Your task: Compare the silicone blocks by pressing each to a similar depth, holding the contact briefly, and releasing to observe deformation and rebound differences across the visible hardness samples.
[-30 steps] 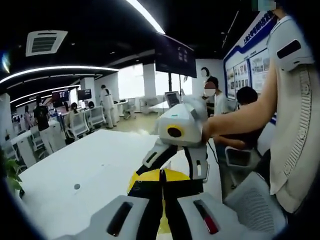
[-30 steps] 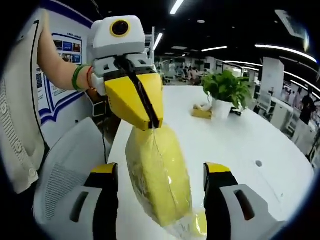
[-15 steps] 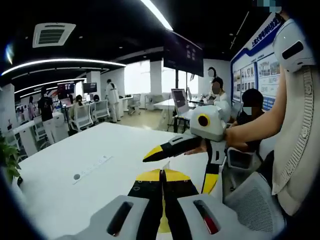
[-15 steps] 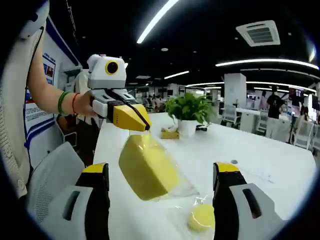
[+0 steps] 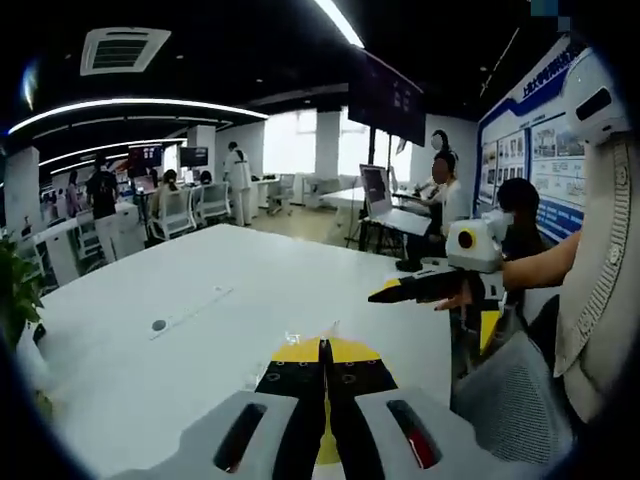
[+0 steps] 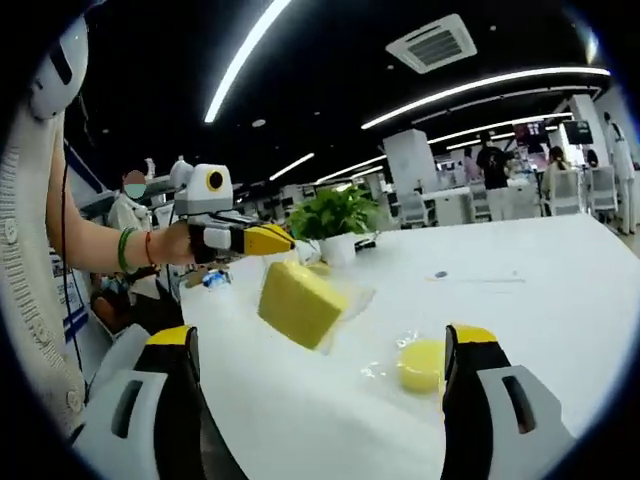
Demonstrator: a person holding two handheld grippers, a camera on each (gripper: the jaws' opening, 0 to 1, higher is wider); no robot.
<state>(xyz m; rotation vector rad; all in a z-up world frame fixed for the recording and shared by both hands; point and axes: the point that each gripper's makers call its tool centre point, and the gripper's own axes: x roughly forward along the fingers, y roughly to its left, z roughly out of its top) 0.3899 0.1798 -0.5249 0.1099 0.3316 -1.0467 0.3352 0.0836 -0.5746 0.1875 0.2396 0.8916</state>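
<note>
Now listed: white surface (image 6: 560,290); left gripper (image 6: 262,240), jaws clamped on the bagged yellow block (image 6: 298,302), lifted clear; right gripper (image 6: 315,400), jaws agape, drawn back since earlier; round yellow sample (image 6: 422,364) resting unpressed—pressing comparison not yet begun.

Right hand-held gripper (image 5: 425,288) now withdrawn from bagged yellow block (image 6: 300,302), farther apart.
</note>
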